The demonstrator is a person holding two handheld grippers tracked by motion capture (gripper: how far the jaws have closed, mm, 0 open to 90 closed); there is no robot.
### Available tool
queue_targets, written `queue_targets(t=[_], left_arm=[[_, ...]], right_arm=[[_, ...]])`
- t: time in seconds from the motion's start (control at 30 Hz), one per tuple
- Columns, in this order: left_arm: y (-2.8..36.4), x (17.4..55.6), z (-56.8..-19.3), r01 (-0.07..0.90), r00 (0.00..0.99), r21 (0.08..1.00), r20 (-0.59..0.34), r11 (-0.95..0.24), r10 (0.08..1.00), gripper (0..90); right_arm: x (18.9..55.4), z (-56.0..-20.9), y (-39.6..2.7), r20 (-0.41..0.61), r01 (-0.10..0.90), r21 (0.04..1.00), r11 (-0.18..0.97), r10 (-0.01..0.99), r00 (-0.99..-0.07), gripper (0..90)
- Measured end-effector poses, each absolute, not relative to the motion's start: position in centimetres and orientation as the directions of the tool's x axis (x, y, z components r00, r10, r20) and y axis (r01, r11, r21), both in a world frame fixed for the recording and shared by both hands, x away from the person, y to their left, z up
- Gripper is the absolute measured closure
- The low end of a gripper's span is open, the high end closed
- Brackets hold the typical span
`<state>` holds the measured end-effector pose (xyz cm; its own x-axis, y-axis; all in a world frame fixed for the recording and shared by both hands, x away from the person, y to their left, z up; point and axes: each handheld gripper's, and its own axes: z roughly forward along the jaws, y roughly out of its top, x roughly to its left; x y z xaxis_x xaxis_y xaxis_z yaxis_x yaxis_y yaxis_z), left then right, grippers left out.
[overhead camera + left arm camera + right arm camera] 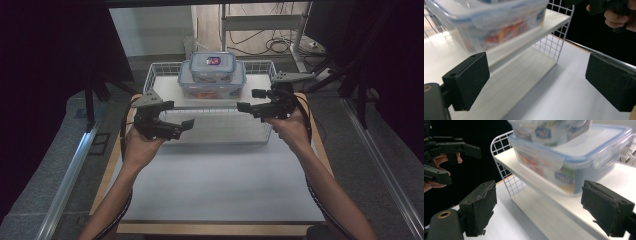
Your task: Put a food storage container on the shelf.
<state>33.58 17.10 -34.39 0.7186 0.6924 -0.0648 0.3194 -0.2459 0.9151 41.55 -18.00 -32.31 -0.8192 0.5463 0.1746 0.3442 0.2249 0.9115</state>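
A white wire rack (165, 70) stands at the back of the table with a white shelf board across it. On that shelf sits a large clear box with a blue-rimmed lid (212, 85), and a smaller clear box (212, 64) is stacked on top. My left gripper (183, 128) hovers open at the rack's front left and points right. My right gripper (250, 100) hovers open at the front right and points left. In the left gripper view the open jaws frame the shelf edge below the large box (494, 22). The right gripper view has the large box (574, 165) close ahead.
A white mat (215, 185) covers the wooden table in front of the rack. The rack's wire side panel (554, 42) reaches down to the mat. Metal rails (70, 170) run along the floor on both sides. Cables and a desk frame (265, 25) lie behind the rack.
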Motion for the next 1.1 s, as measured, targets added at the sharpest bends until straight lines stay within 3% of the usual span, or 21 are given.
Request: queue_targets(t=[0.47,1.1], left_arm=[[17.2,31.1,-38.8,0.345,0.73,0.91,-0.108,-0.228,0.675,5.0],[15.8,28.5,-42.9,0.336,0.729,0.903,-0.069,-0.269,0.681,4.7]], right_arm=[[38.4,-34.8,-17.7,0.112,0.306,0.908,0.287,0.536,-0.837,8.5],[35.5,-39.2,-18.2,0.077,0.303,0.887,0.349,0.535,-0.841,5.2]])
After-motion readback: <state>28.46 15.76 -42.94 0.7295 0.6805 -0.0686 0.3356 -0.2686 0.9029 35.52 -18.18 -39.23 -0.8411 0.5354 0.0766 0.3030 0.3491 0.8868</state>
